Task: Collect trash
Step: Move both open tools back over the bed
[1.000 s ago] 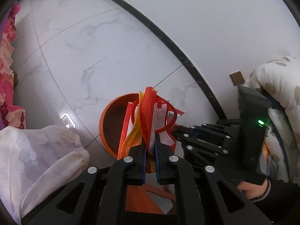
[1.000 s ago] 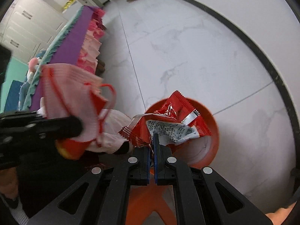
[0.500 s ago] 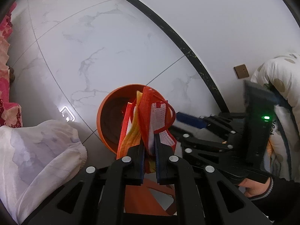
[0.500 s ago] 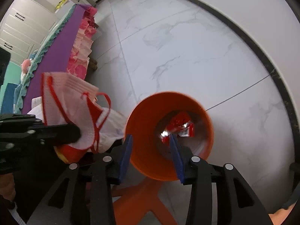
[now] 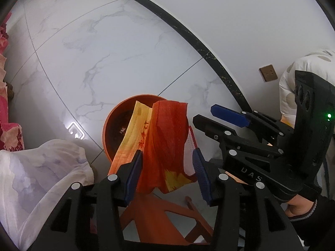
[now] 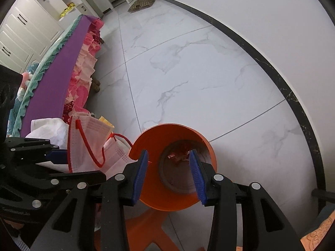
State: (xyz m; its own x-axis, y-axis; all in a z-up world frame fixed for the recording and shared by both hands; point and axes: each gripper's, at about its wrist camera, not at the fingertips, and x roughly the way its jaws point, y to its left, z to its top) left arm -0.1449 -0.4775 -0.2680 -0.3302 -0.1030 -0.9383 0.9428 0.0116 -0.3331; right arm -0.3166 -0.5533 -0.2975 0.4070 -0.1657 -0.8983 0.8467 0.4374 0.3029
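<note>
Hovering my left gripper (image 5: 167, 169) over the orange bin (image 6: 173, 167), fingers just parting to drop the face masks (image 5: 161, 146); right gripper (image 6: 169, 175) fingers apart, empty.

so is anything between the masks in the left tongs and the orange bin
Nothing visible. The masks hang between the left tongs, whose jaws have just been opening, right at the orange bin rim. The right tongs stand open over the bin.

Open floor (image 6: 199, 73) beyond orange bin (image 6: 173, 200); bed (image 6: 52, 77) crowding the left.
</note>
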